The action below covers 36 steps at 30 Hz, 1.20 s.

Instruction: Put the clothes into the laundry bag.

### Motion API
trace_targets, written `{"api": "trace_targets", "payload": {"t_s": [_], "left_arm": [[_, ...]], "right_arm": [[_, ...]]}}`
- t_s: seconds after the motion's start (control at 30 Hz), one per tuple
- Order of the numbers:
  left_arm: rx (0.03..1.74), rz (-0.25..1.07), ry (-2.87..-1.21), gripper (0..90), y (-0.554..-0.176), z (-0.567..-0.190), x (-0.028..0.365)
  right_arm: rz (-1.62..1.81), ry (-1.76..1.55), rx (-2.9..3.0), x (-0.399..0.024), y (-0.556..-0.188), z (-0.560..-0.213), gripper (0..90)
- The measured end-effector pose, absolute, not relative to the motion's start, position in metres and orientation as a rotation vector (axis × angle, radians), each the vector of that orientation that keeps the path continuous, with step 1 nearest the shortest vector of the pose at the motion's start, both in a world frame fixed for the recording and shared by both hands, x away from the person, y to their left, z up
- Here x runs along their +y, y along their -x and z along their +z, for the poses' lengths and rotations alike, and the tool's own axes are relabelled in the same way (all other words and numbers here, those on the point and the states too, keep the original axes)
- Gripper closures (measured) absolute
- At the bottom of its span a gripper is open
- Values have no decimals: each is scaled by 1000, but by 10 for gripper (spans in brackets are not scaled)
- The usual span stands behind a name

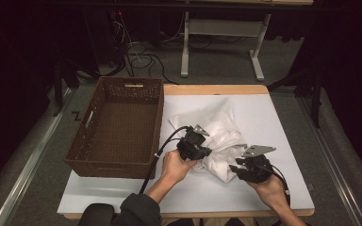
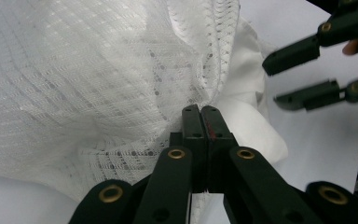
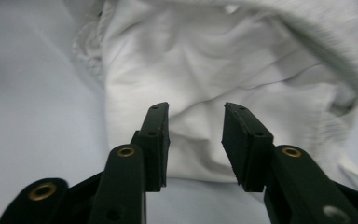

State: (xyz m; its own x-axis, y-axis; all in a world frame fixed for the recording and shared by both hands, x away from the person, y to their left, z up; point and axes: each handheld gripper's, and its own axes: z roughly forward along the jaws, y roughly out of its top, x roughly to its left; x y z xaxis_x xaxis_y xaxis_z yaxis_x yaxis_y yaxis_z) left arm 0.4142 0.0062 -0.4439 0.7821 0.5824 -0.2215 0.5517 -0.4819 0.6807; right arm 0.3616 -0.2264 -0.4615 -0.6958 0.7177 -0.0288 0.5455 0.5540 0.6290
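Observation:
A crumpled white knit garment (image 1: 218,128) lies on the white table top (image 1: 264,113), just right of the basket. My left gripper (image 1: 206,151) is shut on a fold of this garment (image 2: 98,84); in the left gripper view its jaws (image 2: 200,113) meet with the mesh fabric pinched at their tips. My right gripper (image 1: 234,168) stands open at the garment's near right edge. Its jaws (image 3: 196,128) are spread, with the smooth white fabric (image 3: 214,70) lying just beyond them and nothing pressed between them. The right gripper (image 2: 272,81) also appears open in the left gripper view.
A dark brown woven basket (image 1: 118,165) stands along the table's left side, and nothing can be seen inside it. Beyond the far edge are a white desk frame (image 1: 185,47) and cables (image 1: 139,56) on the floor. The white surface continues to the right and front of the garment.

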Motion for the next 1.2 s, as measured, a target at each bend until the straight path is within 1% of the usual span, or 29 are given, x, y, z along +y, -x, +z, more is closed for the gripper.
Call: {"api": "trace_targets", "payload": {"t_s": [0.13,0.23,0.27,0.33,0.47,0.5,0.7,0.87,1.03,1.2], "left_arm": [[846,42,-2182,892,-416,-444,7],[847,39,-2181,891,-416,-444,7],[846,39,-2182,892,-416,-444,7],[840,38,-2184,892,-416,-444,6],[836,33,-2182,892,-415,-444,6],[836,24,-2177,892,-416,-444,7],[806,30,-2197,894,-413,-443,4],[777,17,-2186,897,-410,-438,4],[721,3,-2194,898,-404,-431,-1],[710,-12,-2198,899,-404,-432,-3]], "right_arm": [[850,-1026,2568,-214,-364,-474,559],[822,-1038,2592,-205,-370,-483,561],[804,-1041,2600,-202,-372,-485,580],[777,-1050,2617,-198,-376,-489,662],[767,-1018,2615,-191,-378,-492,878],[788,-1004,2599,-191,-378,-490,894],[885,-1015,2492,-194,-383,-475,900],[922,-1050,2410,-192,-396,-465,900],[916,-1084,2339,-187,-410,-469,900],[924,-1152,2267,-184,-421,-474,900]]}}
